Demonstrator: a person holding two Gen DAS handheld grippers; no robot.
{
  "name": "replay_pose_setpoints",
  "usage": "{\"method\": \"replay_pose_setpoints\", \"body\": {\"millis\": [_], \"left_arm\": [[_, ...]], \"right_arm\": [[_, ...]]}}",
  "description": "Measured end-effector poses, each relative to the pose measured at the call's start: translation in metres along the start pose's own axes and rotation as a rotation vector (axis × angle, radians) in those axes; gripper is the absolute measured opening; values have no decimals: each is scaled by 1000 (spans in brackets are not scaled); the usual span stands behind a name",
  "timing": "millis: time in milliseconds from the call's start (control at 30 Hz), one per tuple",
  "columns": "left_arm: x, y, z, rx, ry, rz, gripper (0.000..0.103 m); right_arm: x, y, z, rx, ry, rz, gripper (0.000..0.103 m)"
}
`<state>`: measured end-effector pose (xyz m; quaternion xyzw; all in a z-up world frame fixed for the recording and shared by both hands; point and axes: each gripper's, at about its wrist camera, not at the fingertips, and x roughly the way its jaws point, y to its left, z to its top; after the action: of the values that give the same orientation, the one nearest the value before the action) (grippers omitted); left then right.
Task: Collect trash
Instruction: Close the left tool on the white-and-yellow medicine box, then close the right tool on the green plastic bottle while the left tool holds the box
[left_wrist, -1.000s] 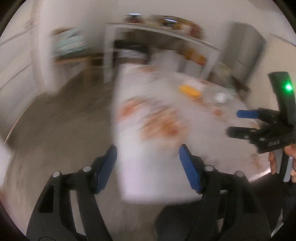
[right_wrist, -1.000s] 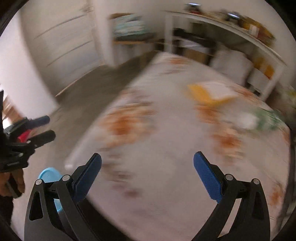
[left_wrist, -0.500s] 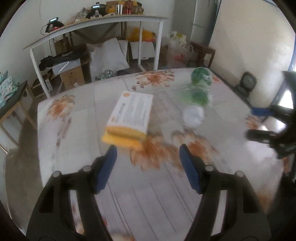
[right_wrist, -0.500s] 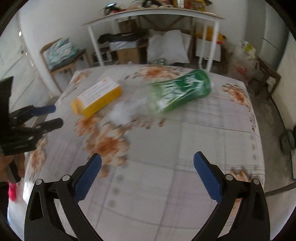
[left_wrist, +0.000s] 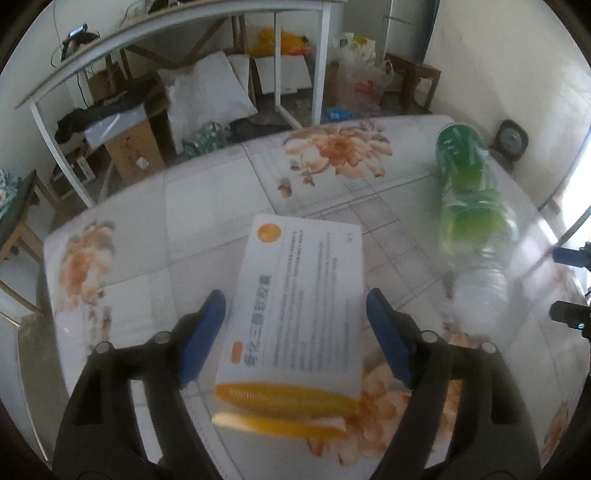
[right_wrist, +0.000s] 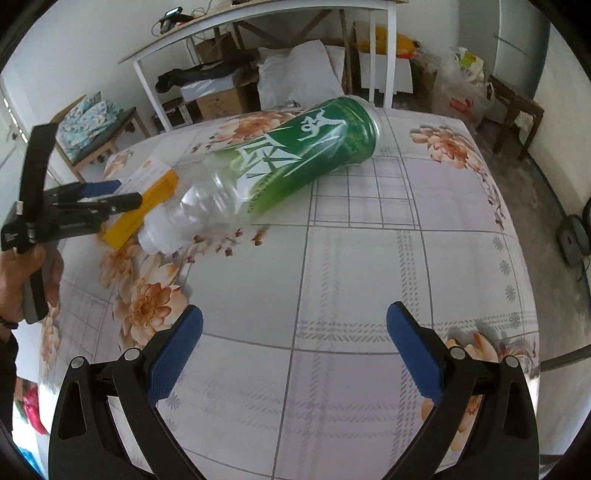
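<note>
A white and yellow carton (left_wrist: 303, 302) lies flat on the flowered tablecloth (left_wrist: 184, 206). My left gripper (left_wrist: 295, 332) straddles it from above, jaws opening, with a gap between each blue pad and the carton's sides. A big clear plastic bottle with a green label (right_wrist: 280, 166) lies on its side to the right of the carton (right_wrist: 147, 206), also seen as the bottle (left_wrist: 469, 199) in the left wrist view. My right gripper (right_wrist: 295, 350) hangs open over bare cloth, well short of the bottle. From the right wrist view the left gripper (right_wrist: 110, 195) shows at the left, held by a hand (right_wrist: 22, 273).
The table's far edge faces a white-framed shelf table (left_wrist: 184, 44) with cardboard boxes (left_wrist: 133, 147), a white sack (left_wrist: 207, 96) and plastic bags (left_wrist: 362, 81) on the floor. A wooden stool (right_wrist: 517, 107) stands at the right. A small bench with cloth (right_wrist: 96, 122) stands left.
Both grippers swung from the floor side over the table and came lower. The left one closed in on the carton and its jaws widened. The right one drew nearer the bottle.
</note>
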<state>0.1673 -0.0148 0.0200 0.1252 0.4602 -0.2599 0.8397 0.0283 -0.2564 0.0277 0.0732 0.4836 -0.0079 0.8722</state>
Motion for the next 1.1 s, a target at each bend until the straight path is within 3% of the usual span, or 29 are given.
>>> {"method": "replay_pose_setpoints", "body": {"millis": [100, 300, 400, 567, 667, 767, 833, 900, 1100], "left_arm": [[12, 0, -4, -12, 18, -30, 76], [15, -10, -15, 18, -36, 18, 76], [14, -13, -16, 26, -51, 24, 67], [13, -22, -16, 76, -59, 16, 67], [14, -20, -15, 59, -54, 0, 67], [13, -17, -15, 35, -60, -13, 67], [12, -15, -15, 27, -62, -17, 67], [13, -14, -15, 20, -64, -21, 67], [13, -11, -15, 15, -65, -20, 67]], "right_arm": [[1, -2, 3, 13, -7, 1, 97], [6, -11, 7, 69, -13, -3, 97], [9, -13, 9, 89, -16, 0, 97], [10, -10, 16, 7, 2, 5, 97], [-3, -9, 34, -150, -17, 44, 97], [-26, 0, 59, -495, -49, 111, 97], [-26, 5, 74, -681, -6, 137, 97], [-21, 12, 89, -826, 25, 83, 97], [3, 37, 120, -1143, 129, 143, 97]]}}
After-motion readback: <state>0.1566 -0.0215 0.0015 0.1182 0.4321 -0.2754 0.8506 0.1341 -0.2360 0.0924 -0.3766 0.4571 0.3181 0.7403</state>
